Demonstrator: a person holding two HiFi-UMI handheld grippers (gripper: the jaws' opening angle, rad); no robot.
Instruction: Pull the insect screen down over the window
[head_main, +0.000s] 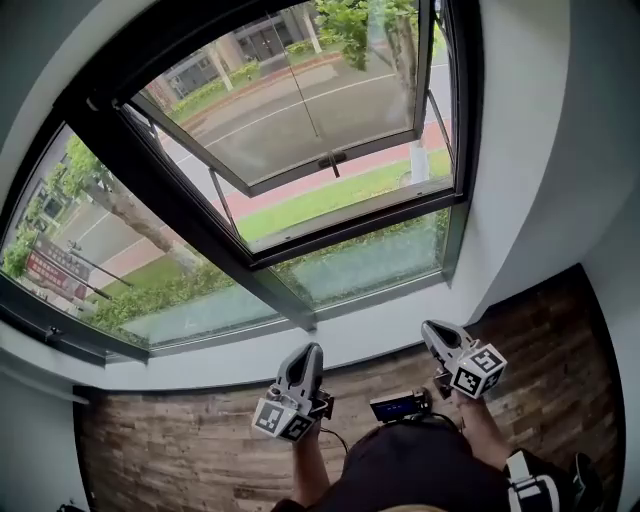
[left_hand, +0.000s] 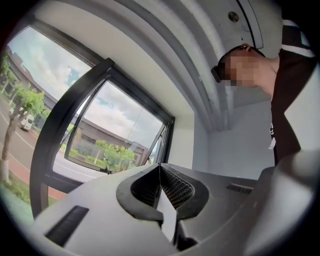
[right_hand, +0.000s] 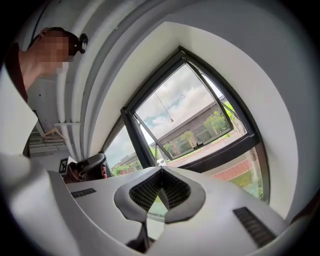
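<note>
Holding the left gripper (head_main: 308, 352) low in front, jaws pressed together on nothing, tips aimed forward. Holding the right gripper (head_main: 433, 330) apart to its right, slightly further ahead, jaws likewise closed, empty. Reaching forward with both forearms (head_main: 312, 468) bare.

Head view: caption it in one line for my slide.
Person facing an open dark-framed window, left gripper and right gripper held low over the wood floor, jaws shut and empty.

Left gripper (head_main: 308, 350), right gripper (head_main: 433, 328) below window (head_main: 300, 120)
</note>
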